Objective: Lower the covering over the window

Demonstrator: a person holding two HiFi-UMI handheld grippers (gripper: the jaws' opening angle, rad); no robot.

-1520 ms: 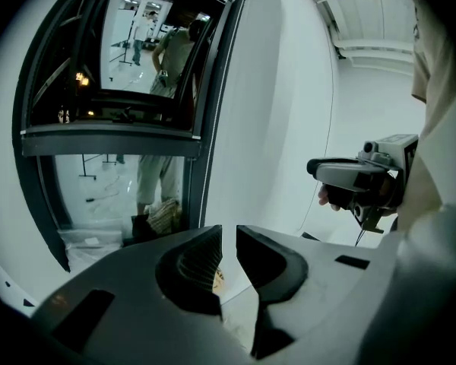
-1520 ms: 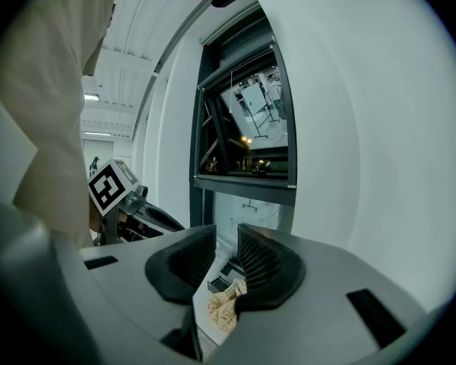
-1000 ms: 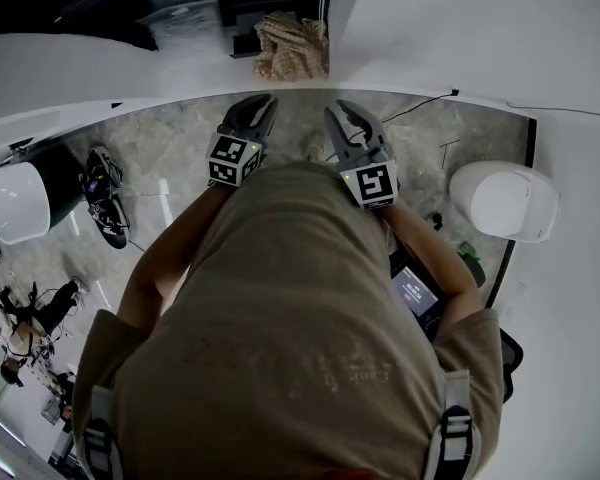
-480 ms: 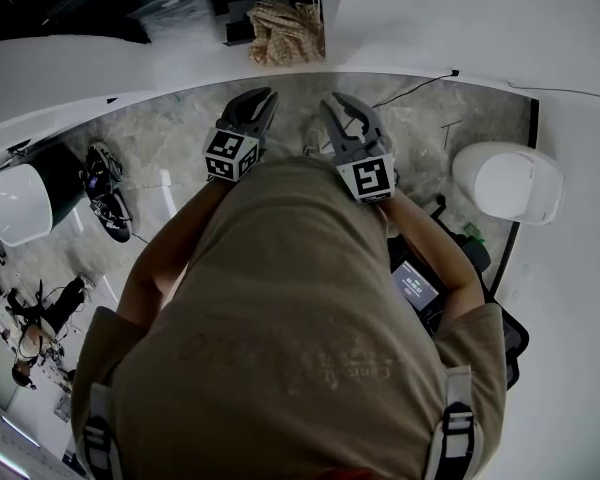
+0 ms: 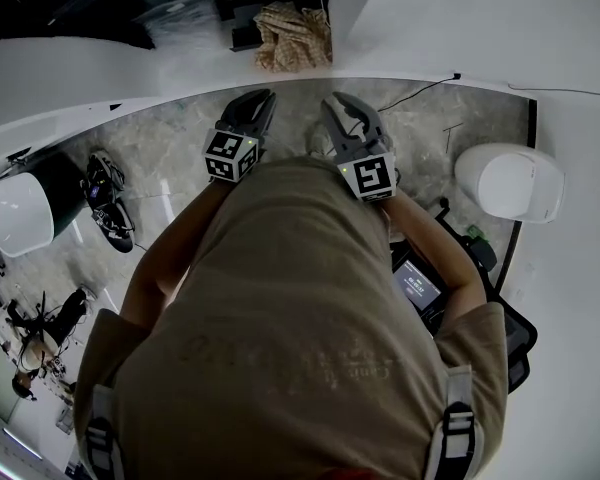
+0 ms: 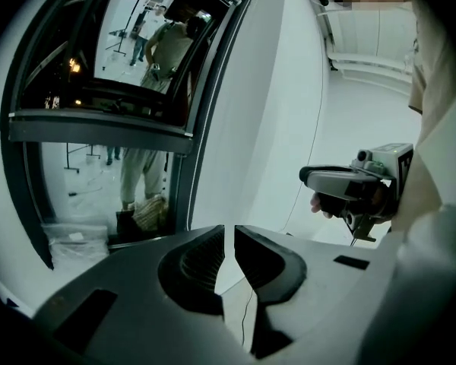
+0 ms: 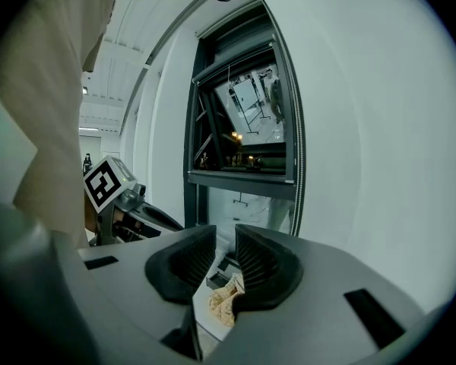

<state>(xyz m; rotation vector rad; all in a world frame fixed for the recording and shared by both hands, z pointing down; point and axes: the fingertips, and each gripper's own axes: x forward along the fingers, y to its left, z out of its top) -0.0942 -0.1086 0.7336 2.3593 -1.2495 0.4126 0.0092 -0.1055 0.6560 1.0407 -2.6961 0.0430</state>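
While my left gripper (image 6: 229, 230) is closing its ribbed black pads to a thin slit with nothing between them, the right gripper (image 7: 226, 230) holds its jaws a little apart, also empty. Both bodies are smooth grey moulded plastic, and each carries a cube (image 5: 230, 156) of black-and-white square markers. Just ahead stands the window (image 7: 243, 120), a tall dark frame set in a smooth white wall (image 7: 357, 128), its upper pane tilted and its glass full of reflections. The covering itself I cannot pick out, as the top of the frame runs into shadow. A crumpled beige cloth (image 5: 292, 36) lies at the window's foot. In the head view a tan shirt (image 5: 300, 308) hides most of both arms. Only the bare left forearm (image 5: 165, 258) shows, bent. The grippers sit side by side in front of the chest, jaws pointed at the window.
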